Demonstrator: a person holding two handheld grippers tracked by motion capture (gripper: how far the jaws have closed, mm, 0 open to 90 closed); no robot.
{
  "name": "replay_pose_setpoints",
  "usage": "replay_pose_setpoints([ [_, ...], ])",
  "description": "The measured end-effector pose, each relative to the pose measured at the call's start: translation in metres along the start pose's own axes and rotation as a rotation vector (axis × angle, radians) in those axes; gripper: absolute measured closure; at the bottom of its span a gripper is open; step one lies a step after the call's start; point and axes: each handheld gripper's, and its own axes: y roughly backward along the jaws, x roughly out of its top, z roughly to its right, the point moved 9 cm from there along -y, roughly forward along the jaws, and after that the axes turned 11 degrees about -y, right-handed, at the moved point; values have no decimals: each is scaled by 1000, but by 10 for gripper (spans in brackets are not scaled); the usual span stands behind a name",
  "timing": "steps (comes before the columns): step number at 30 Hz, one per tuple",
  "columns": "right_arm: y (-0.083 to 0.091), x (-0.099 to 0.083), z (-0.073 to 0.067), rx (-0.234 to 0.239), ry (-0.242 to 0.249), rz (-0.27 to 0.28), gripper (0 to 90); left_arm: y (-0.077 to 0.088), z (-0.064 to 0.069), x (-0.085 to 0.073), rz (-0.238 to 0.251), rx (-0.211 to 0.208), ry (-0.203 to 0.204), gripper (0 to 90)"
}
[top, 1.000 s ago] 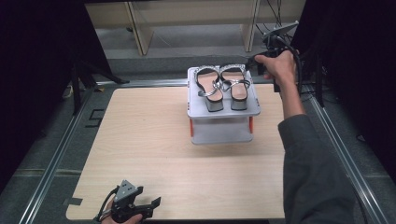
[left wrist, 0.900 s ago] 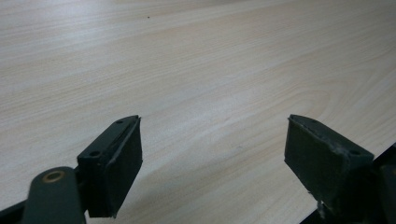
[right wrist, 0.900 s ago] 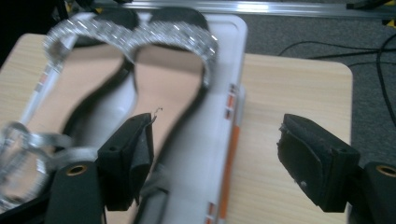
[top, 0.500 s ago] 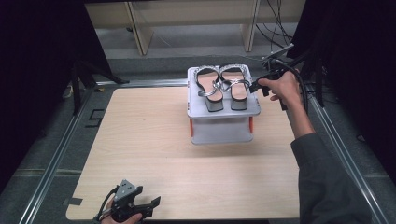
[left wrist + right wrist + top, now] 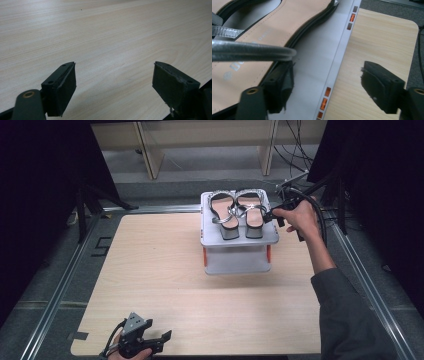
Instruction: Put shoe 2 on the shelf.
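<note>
Glossy silver straps (image 5: 249,51) – matt tan insole (image 5: 287,22), pale wood-grain tbl (image 5: 150,285)

Pale wood-grain table (image 5: 175,285). On it, light grey stand (image 5: 235,262) with orange-red marks along the edge. Atop the stand, two sandals (image 5: 239,212): tan insoles, black rims, shiny silver straps, grey block heels. Black jaws on both grippers.

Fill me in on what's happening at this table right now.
A person works with two hand-held claws. The right claw is at the right edge of a grey stand that carries a pair of heeled sandals. Its jaws are open beside the right sandal, one of them right by the sole under a silver strap, gripping nothing yet. The left claw sits open at the wooden table's near edge, empty.
</note>
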Motion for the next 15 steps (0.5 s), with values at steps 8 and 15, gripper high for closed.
replay_pose_setpoints([
  [8,19,-17,4,107,-1,54,257,-2,-2,1,4,2,2,189],
  [15,34,-42,2,188,45,99,250,-4,-3,0,-3,10,15,189],
])
